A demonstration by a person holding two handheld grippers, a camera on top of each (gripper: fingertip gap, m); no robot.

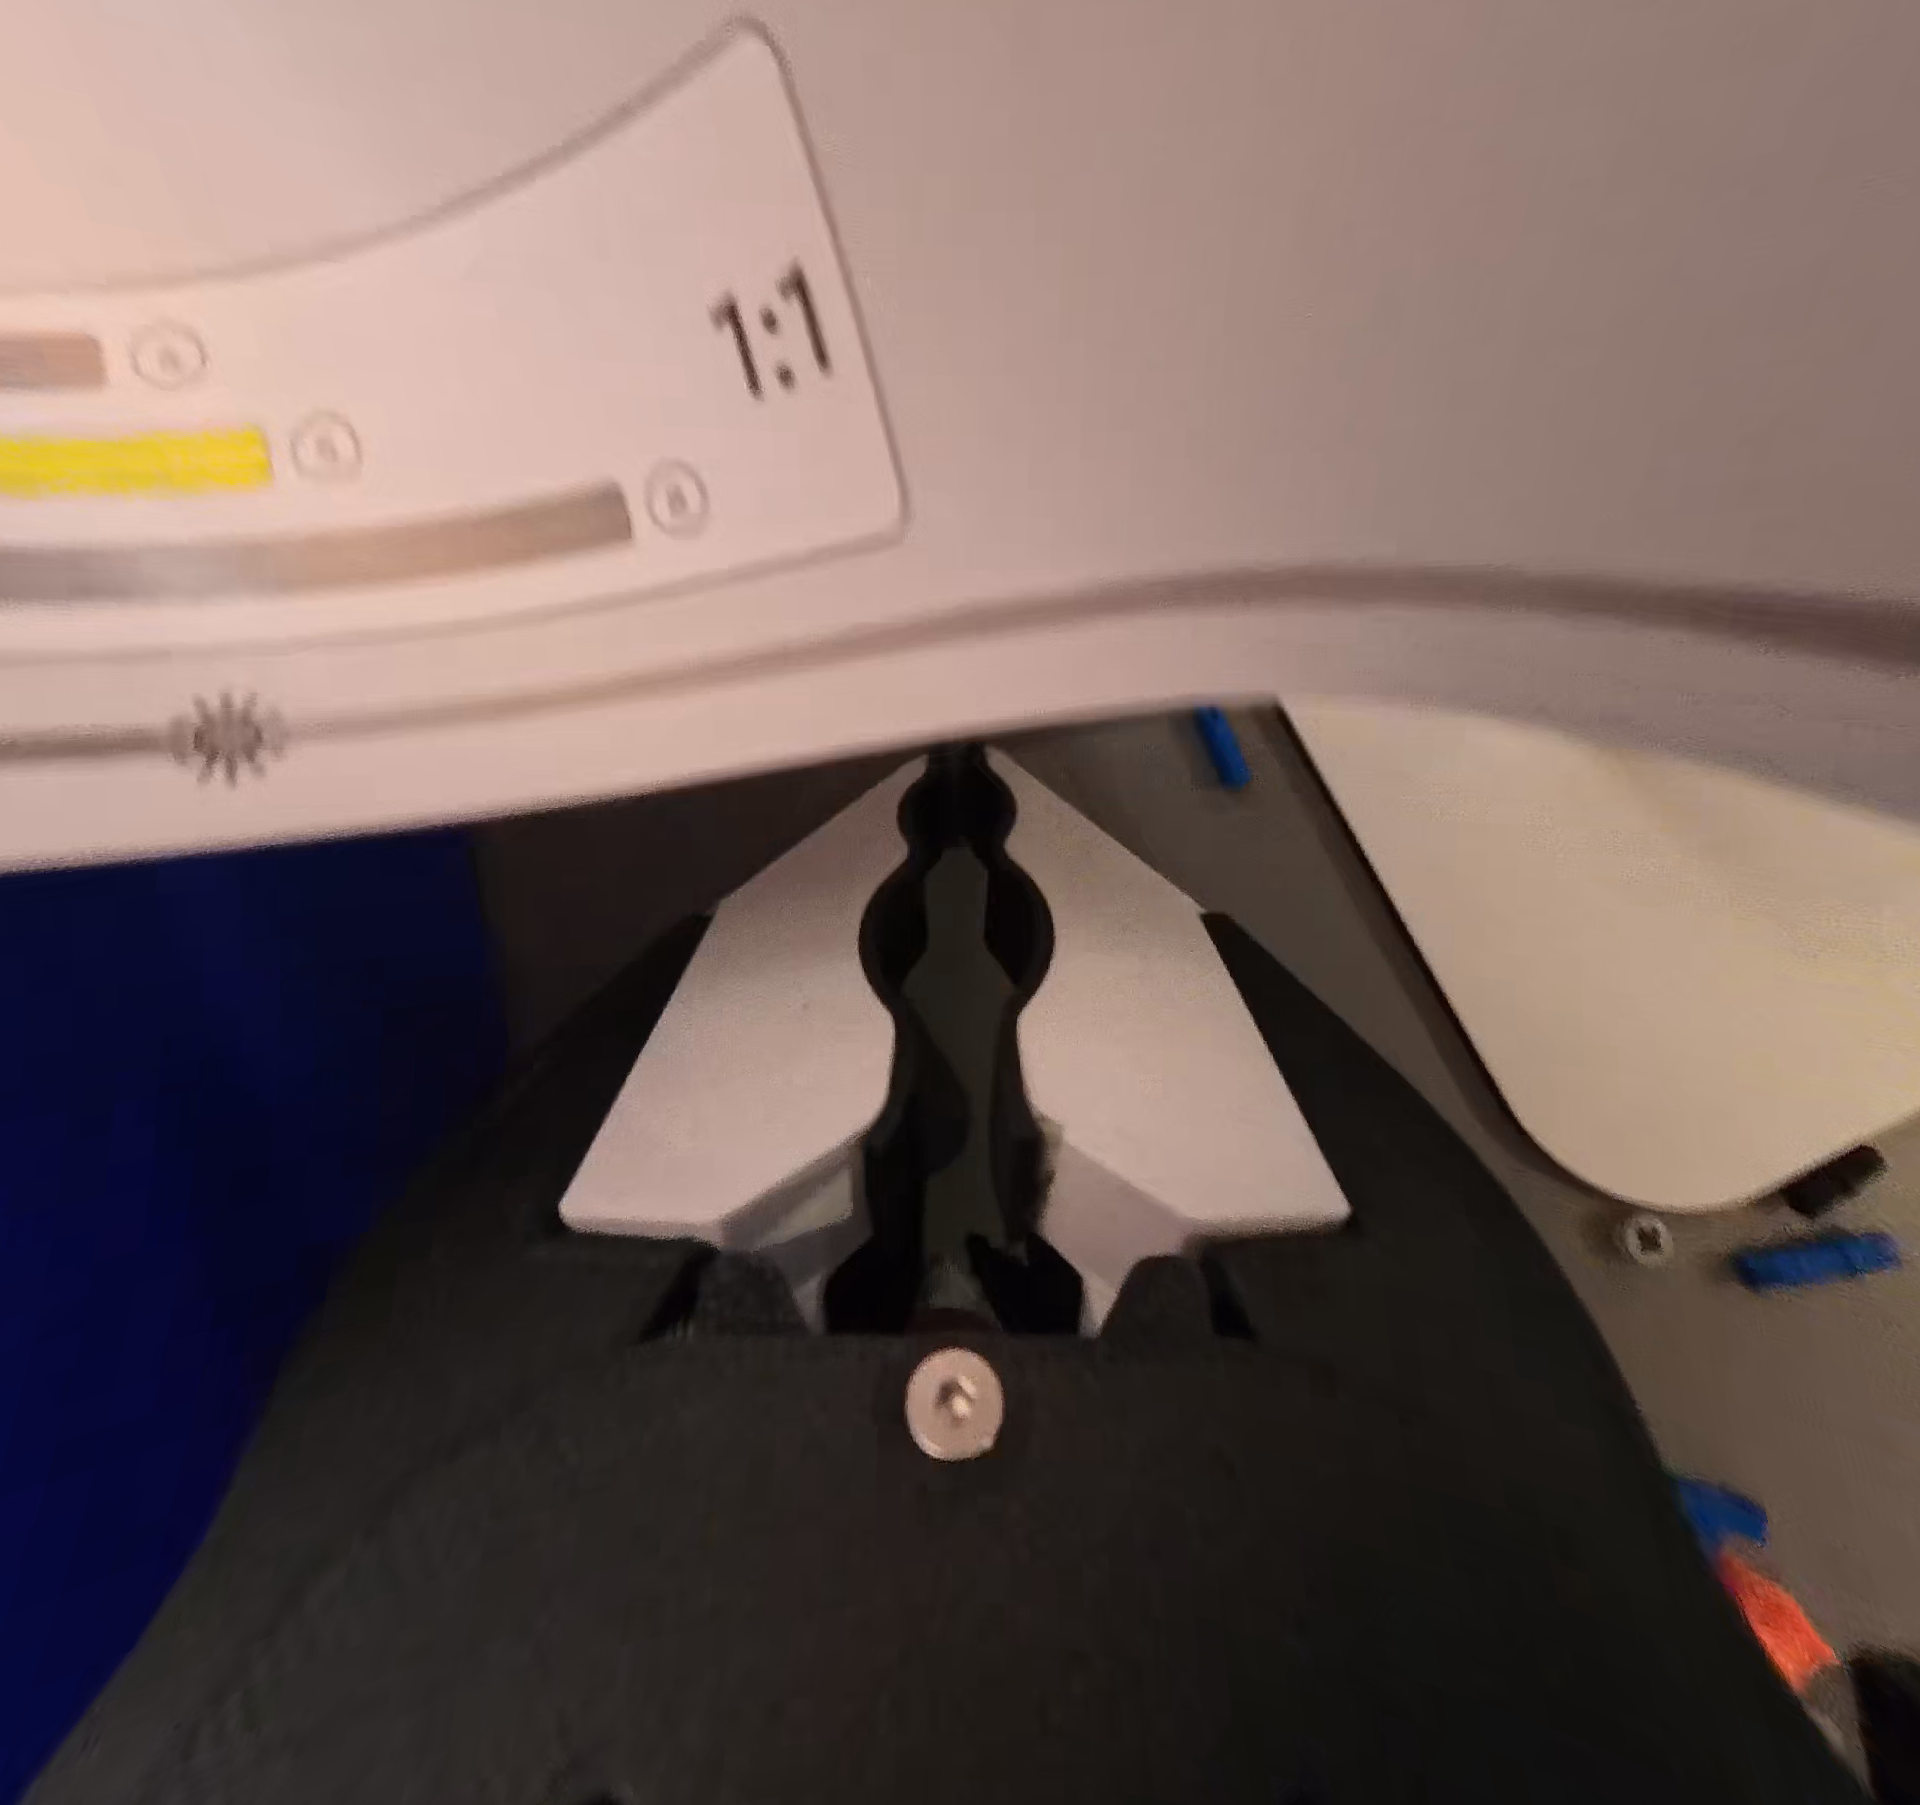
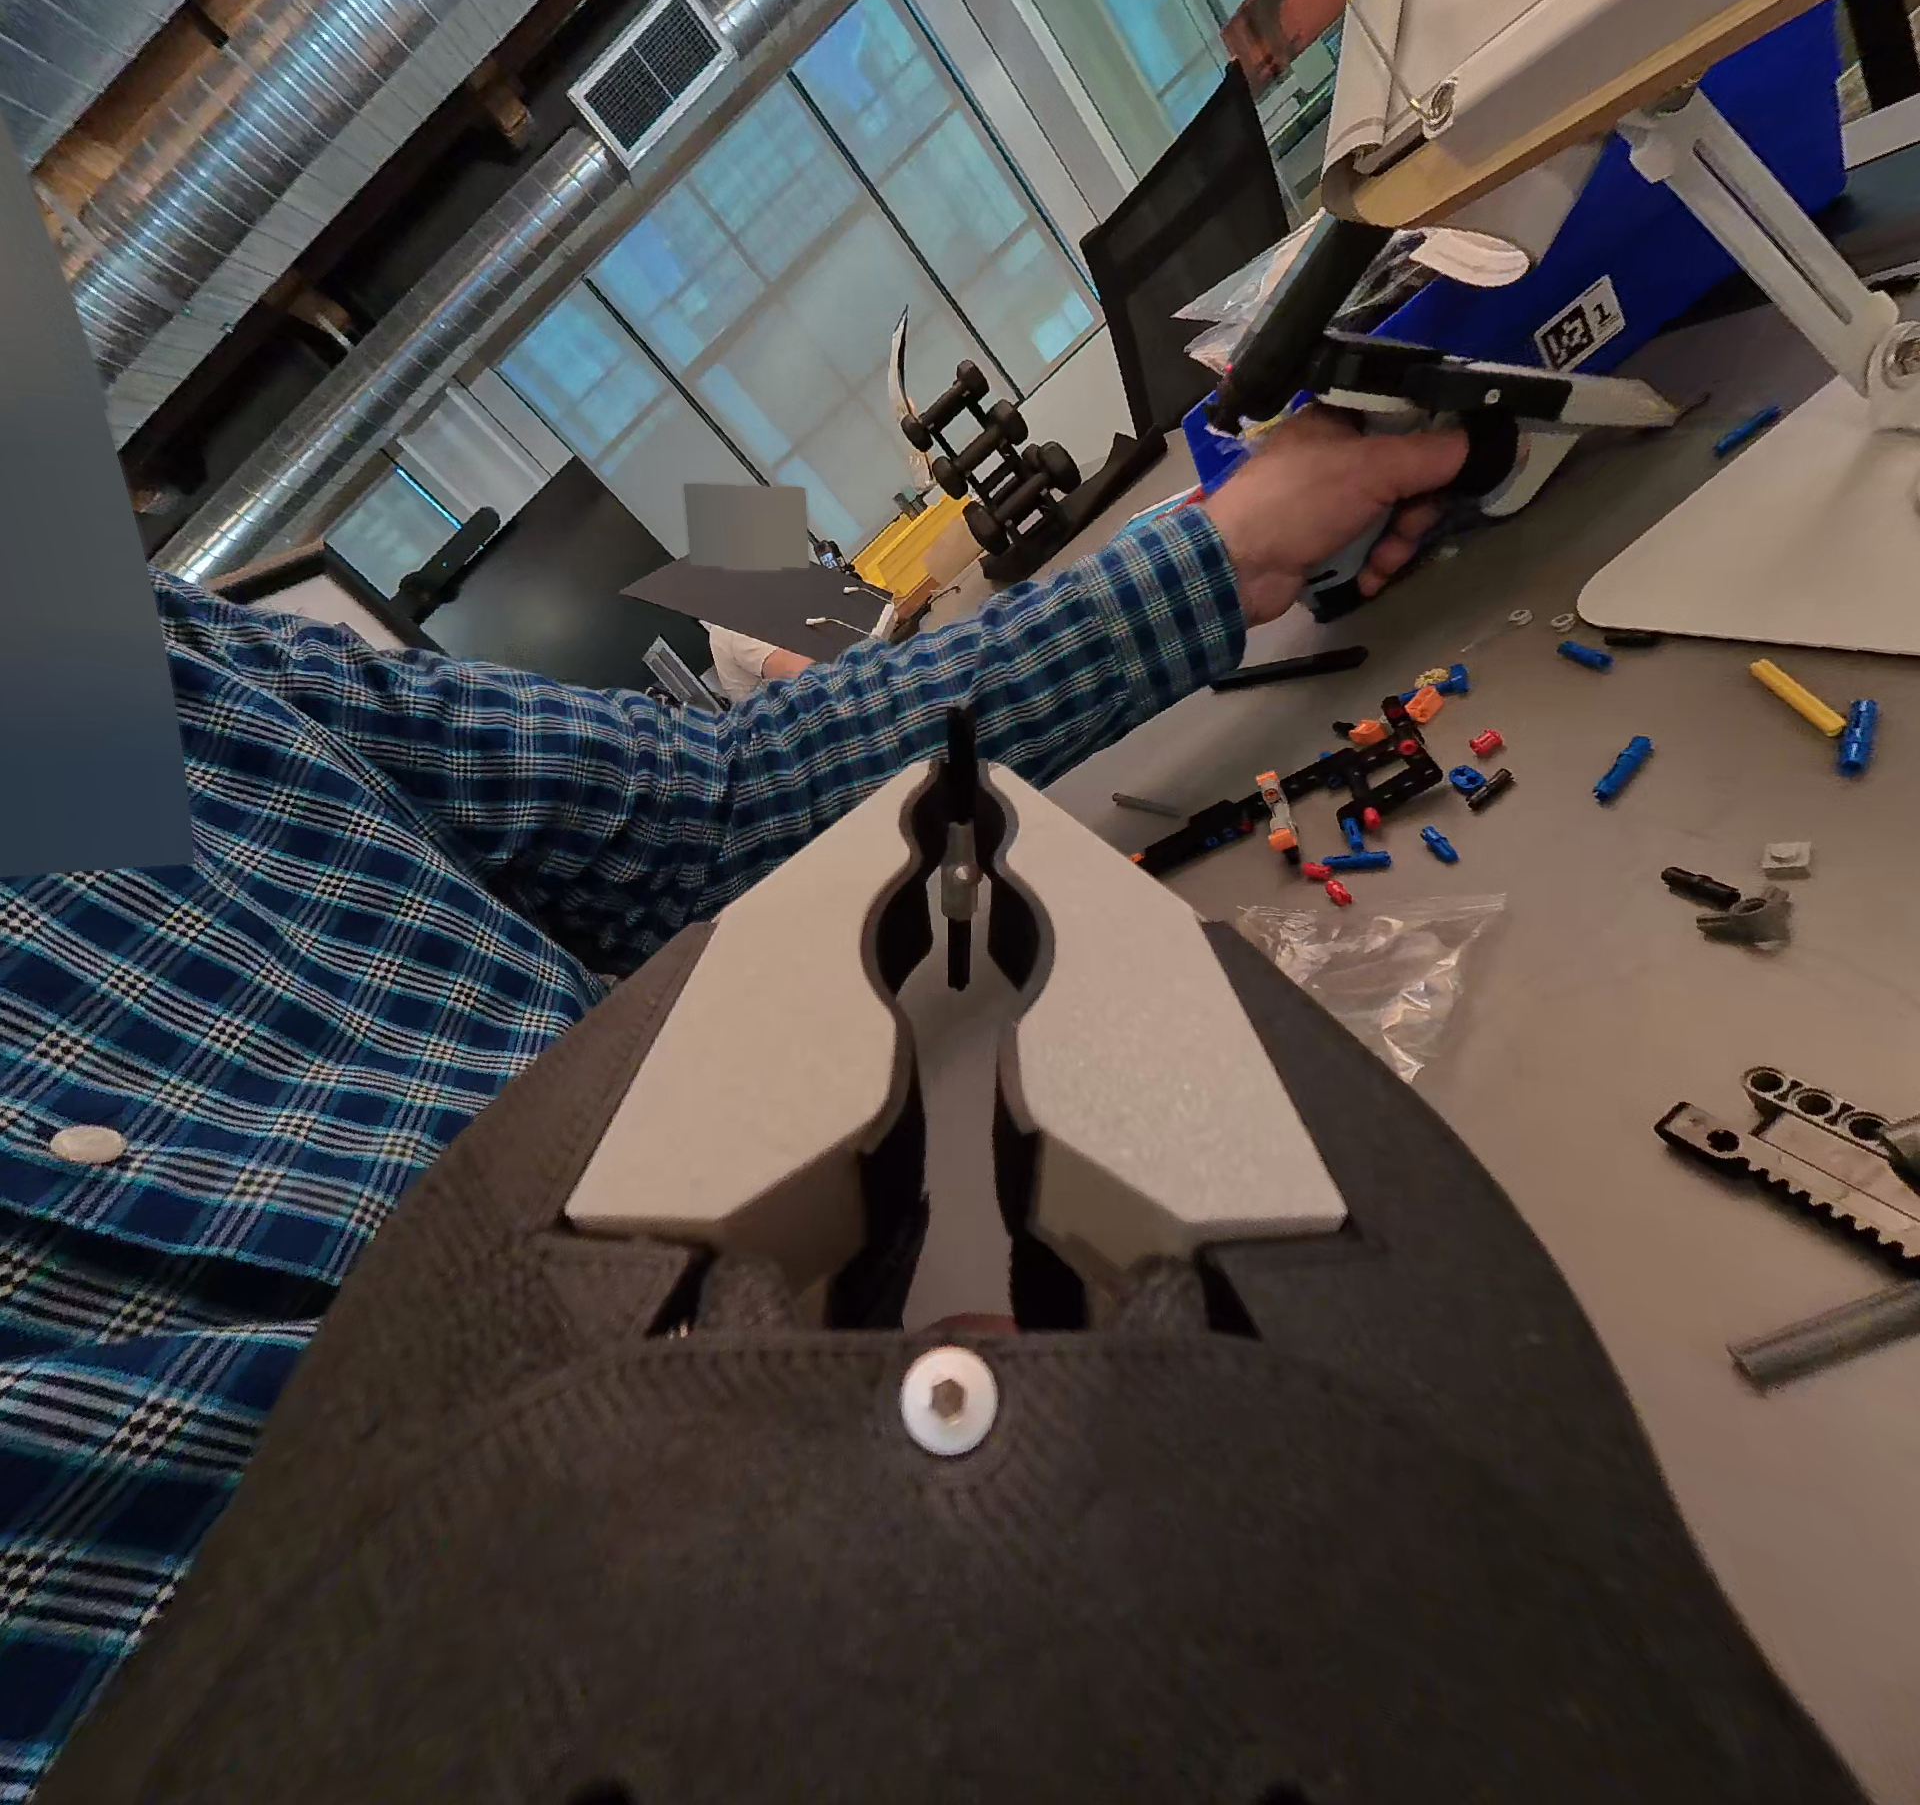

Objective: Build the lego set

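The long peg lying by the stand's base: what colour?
Yellow peg, clearest in the right wrist view.

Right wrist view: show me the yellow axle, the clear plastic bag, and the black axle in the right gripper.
yellow axle (image 2: 1795, 697), right wrist view, middle of its shaft.
clear plastic bag (image 2: 1371, 966), right wrist view, centre of the crumpled film.
black axle (image 2: 958, 758), right wrist view, upper part above the right gripper (image 2: 958, 825).
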